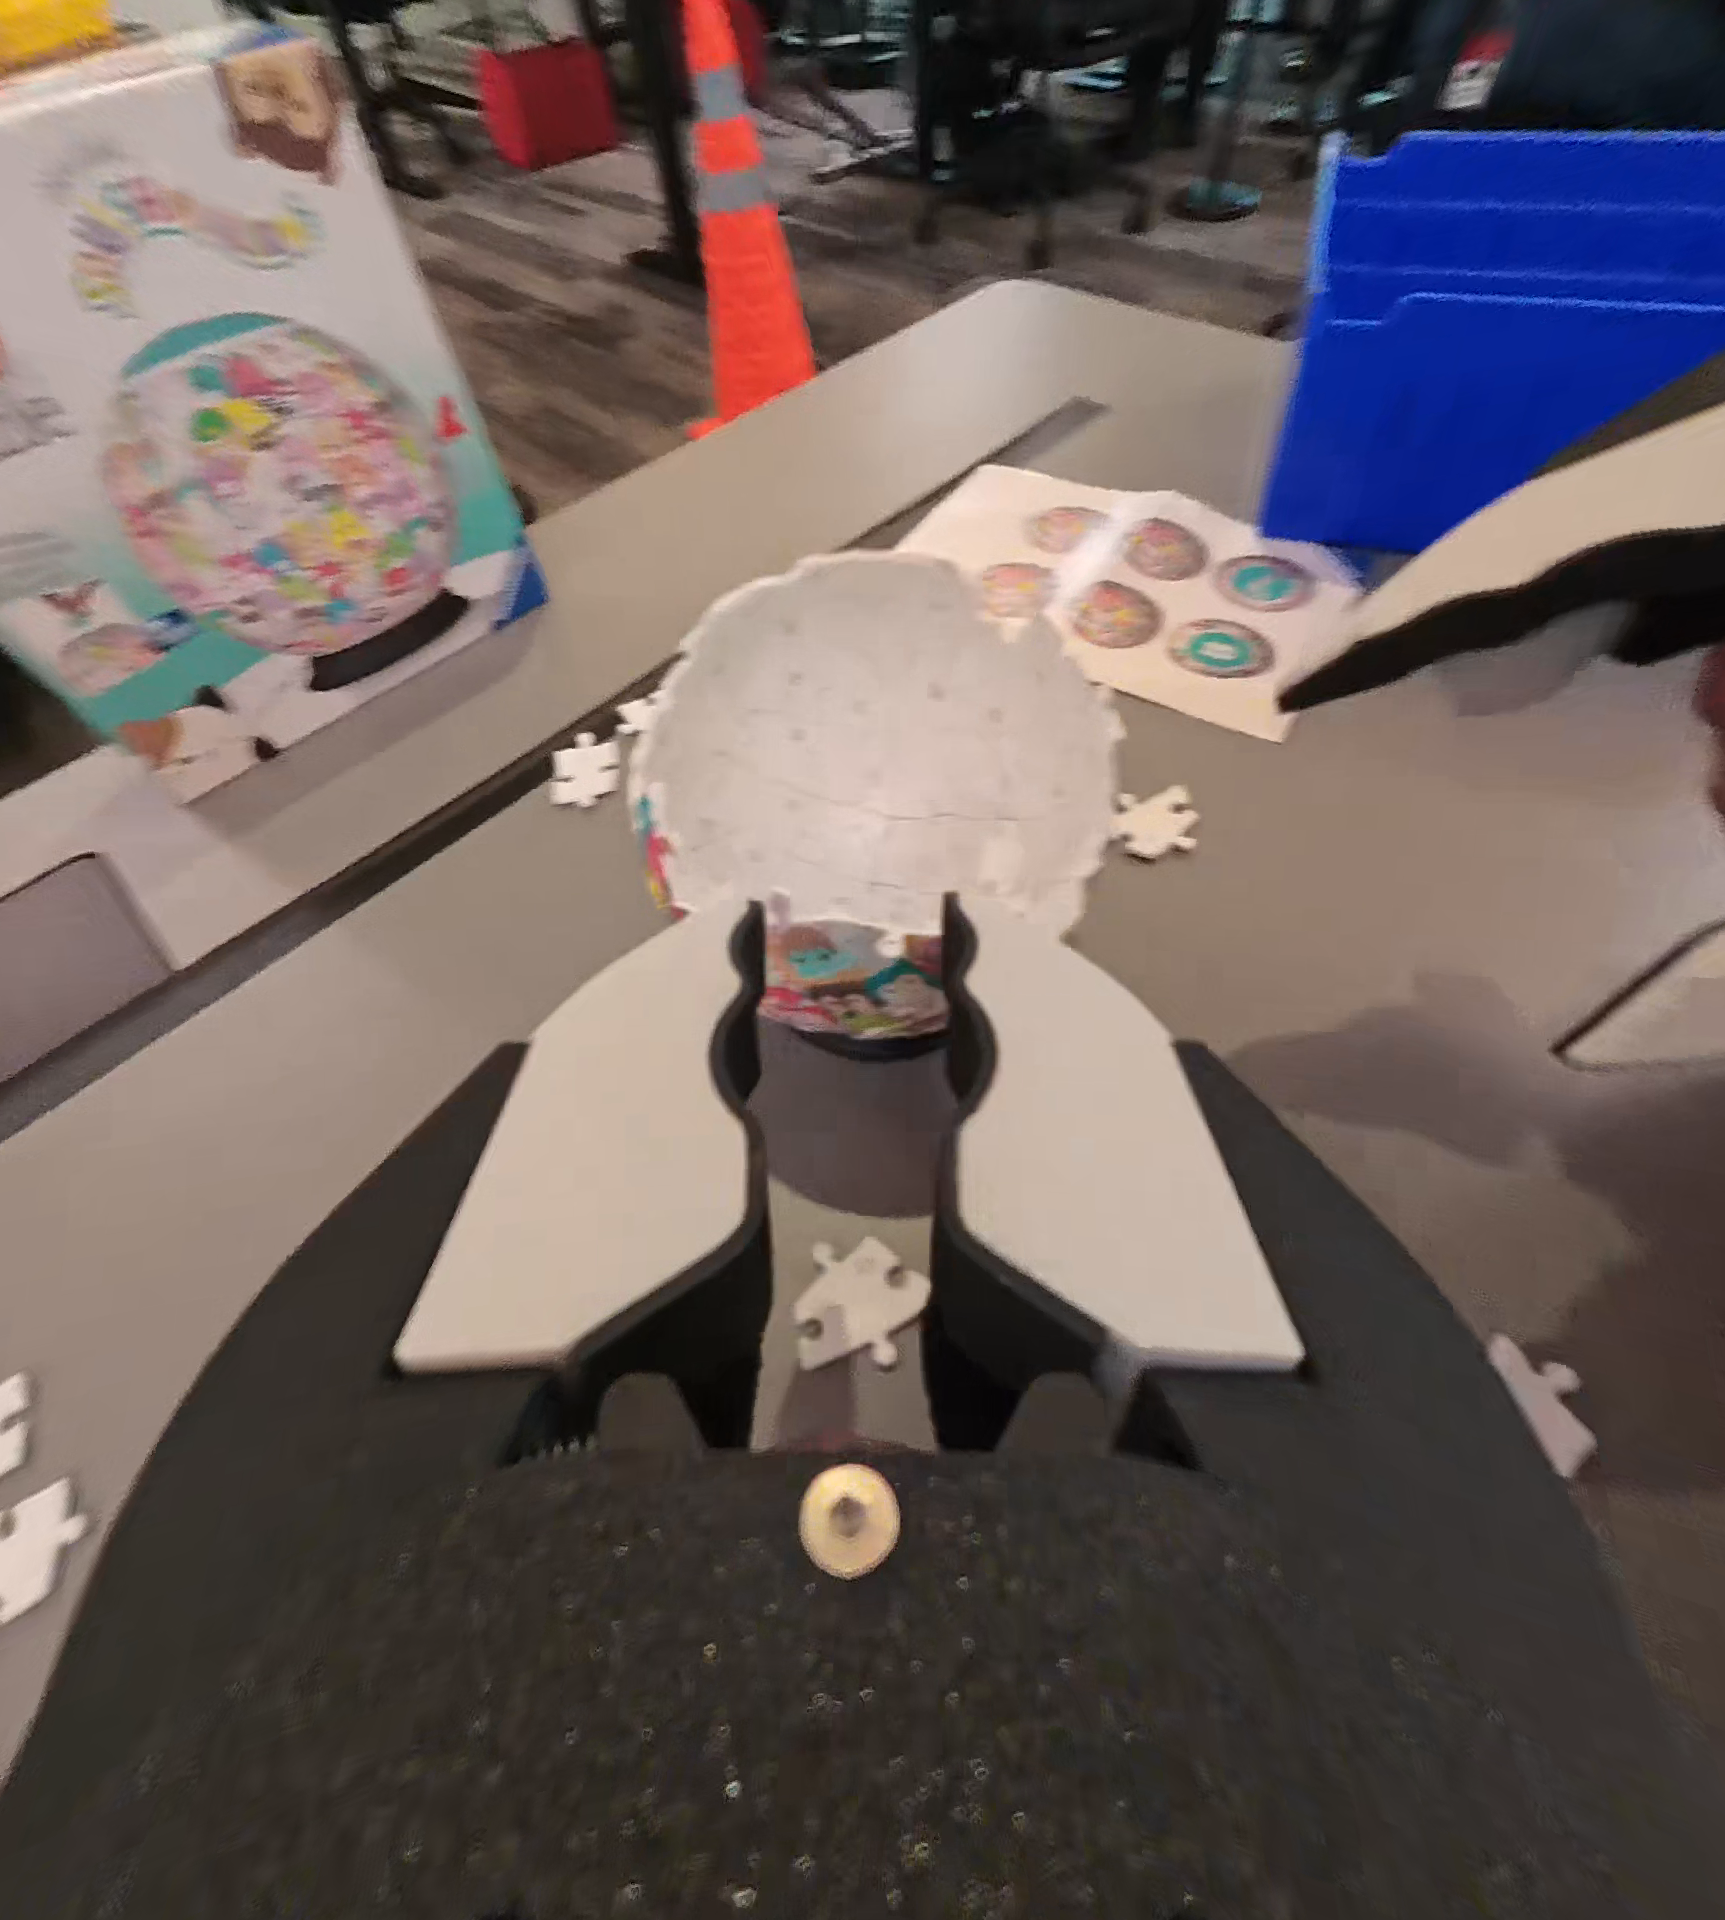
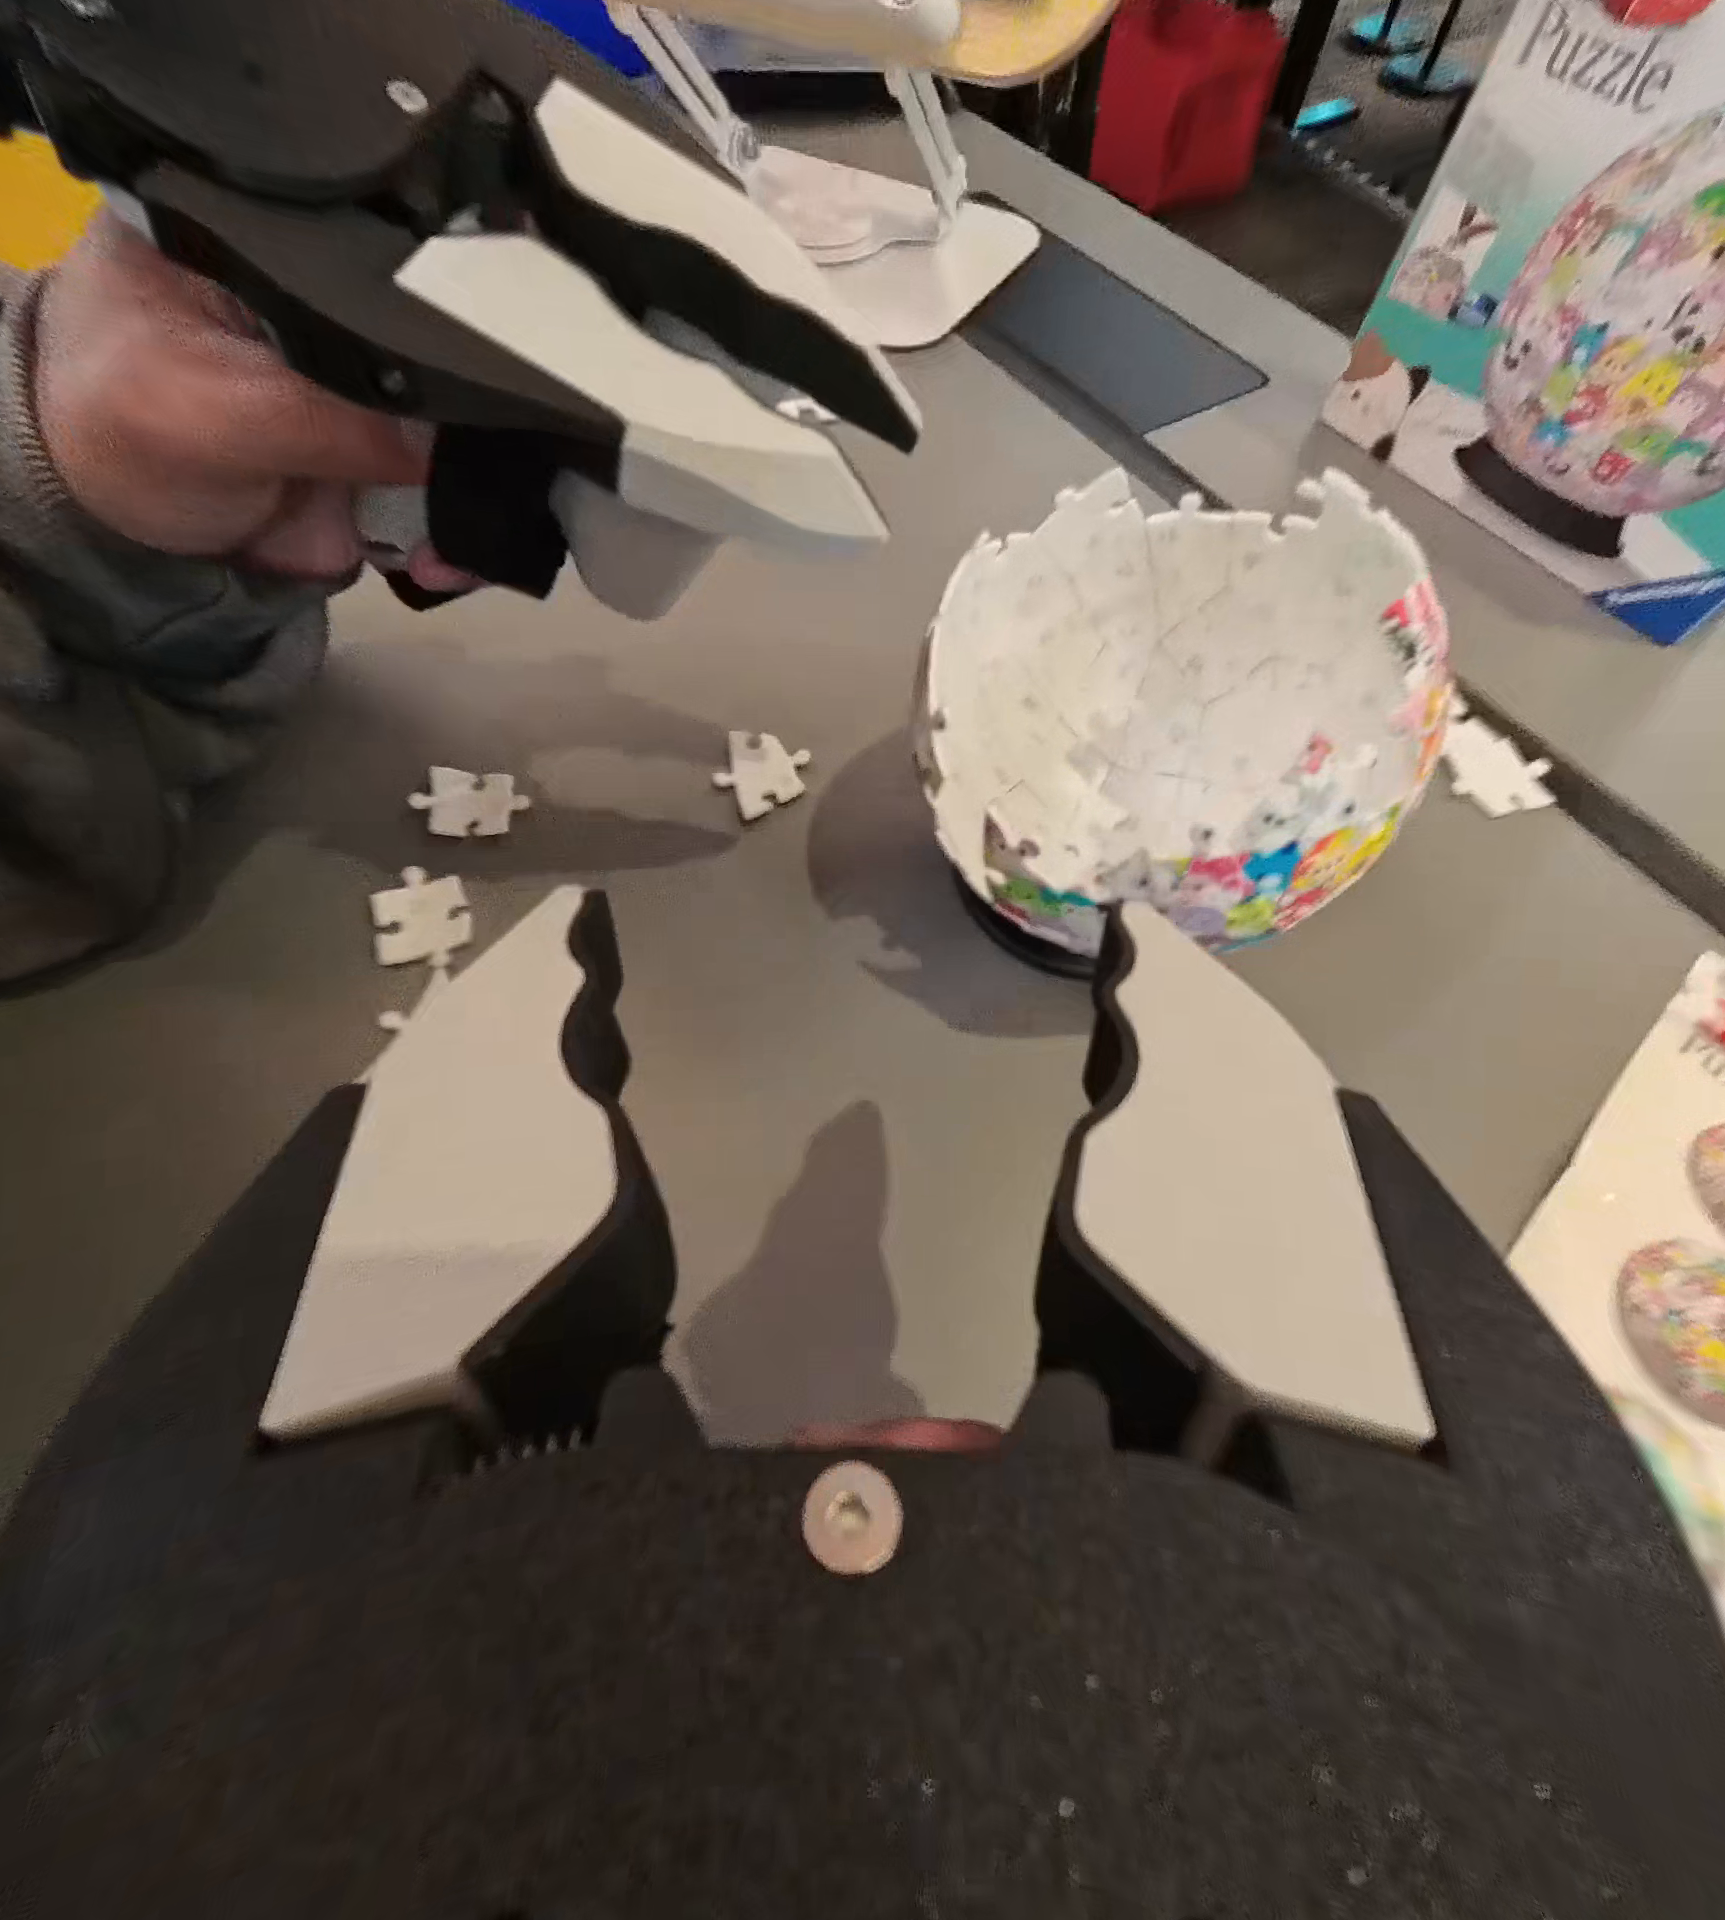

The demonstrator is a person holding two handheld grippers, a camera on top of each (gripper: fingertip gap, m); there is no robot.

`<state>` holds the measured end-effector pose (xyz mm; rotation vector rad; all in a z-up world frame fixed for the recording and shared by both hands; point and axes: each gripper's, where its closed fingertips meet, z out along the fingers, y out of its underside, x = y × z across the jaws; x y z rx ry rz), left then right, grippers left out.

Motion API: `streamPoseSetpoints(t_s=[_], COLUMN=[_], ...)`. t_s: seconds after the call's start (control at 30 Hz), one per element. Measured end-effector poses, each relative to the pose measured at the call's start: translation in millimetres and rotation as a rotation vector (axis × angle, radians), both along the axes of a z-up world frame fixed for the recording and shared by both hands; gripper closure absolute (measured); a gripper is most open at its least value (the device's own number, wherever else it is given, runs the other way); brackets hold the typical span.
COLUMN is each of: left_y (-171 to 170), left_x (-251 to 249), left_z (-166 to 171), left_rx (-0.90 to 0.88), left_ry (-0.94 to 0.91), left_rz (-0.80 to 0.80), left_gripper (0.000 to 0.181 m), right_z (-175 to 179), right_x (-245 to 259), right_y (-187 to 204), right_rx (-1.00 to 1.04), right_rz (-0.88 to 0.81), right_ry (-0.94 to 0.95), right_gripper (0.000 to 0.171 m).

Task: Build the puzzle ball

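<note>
Currently, the left gripper (image 1: 853, 914) stands narrowly parted, its tips framing the near lower rim of the ball (image 1: 868, 748); contact cannot be confirmed. The right gripper (image 2: 853, 925) is wide apart and empty, its right tip just beside the ball's base. The ball sits on the table (image 1: 1357, 987), loose pieces (image 2: 468, 800) to its left.

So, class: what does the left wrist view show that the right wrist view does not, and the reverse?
Left wrist view only: an orange traffic cone and a blue bin.

Right wrist view only: a white stand and a grey sleeve.

Both: the half-built puzzle ball, loose white puzzle pieces, the puzzle box and the instruction sheet on the grey table.
</note>
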<state>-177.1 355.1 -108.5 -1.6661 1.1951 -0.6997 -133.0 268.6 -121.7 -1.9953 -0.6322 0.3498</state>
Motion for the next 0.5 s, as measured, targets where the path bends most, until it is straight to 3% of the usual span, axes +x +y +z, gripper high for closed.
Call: streamPoseSetpoints(t_s=[0.17,0.33,0.5], left_y=[11.7,24.8,20.0], left_x=[5.4,12.3,20.6], left_z=[3.7,8.5,-7.9], left_rx=[-0.015,-0.023,-0.084], left_ry=[-0.011,-0.049,-0.028], left_rz=[0.01,-0.001,-0.071], left_gripper=[0.153,0.168,0.17], right_z=[11.8,18.2,14.2], right_x=[18.3,40.5,47.4], right_y=[27.5,55.9,73.2], right_rx=[0.071,0.089,0.077], right_rz=[-0.022,0.007,0.053], right_ry=[-0.052,-0.055,-0.002], right_gripper=[0.091,0.115,0.109])
